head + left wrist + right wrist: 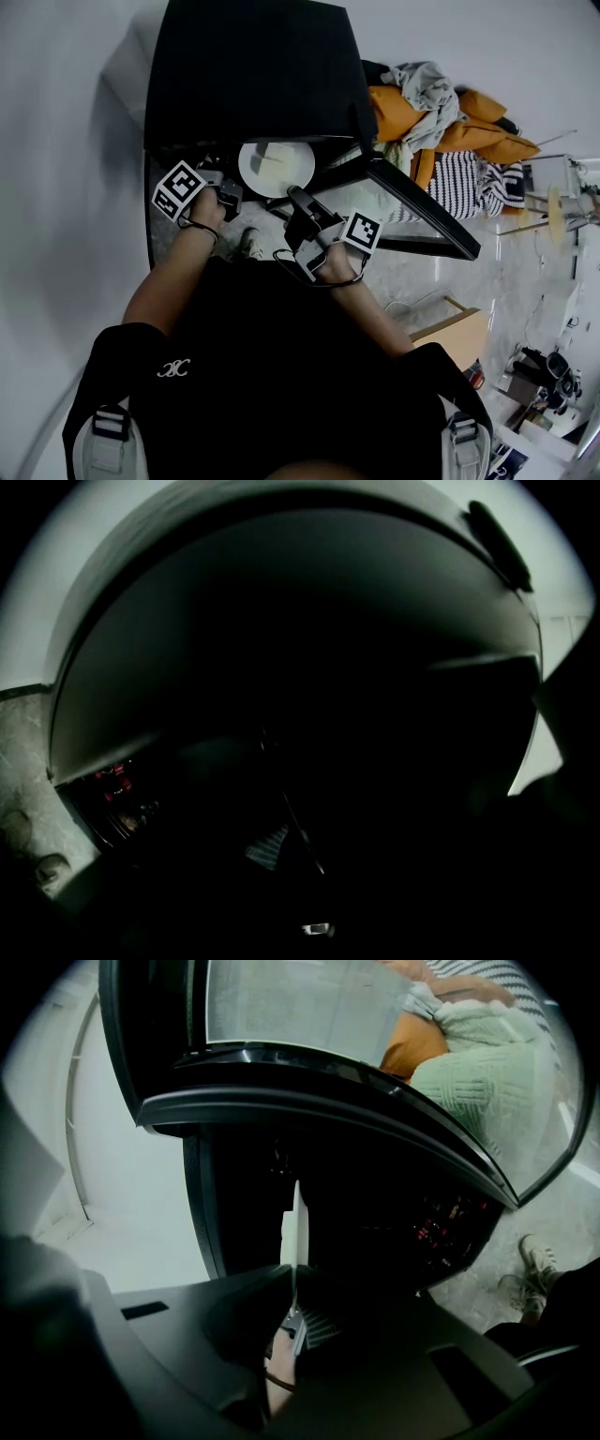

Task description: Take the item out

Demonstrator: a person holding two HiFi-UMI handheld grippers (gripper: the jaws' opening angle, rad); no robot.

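Fingers (pixel 319 1324) of the right gripper (pixel 298 202) pinch the near rim of a white plate (pixel 277 167), seen edge-on. The plate sits at the open front of a black oven (pixel 253 75). The left gripper (pixel 225 195) is at the plate's left rim, its view too dark to tell its grip.

Home: orange cushions (pixel 480 131), heaped clothes (pixel 427 87)
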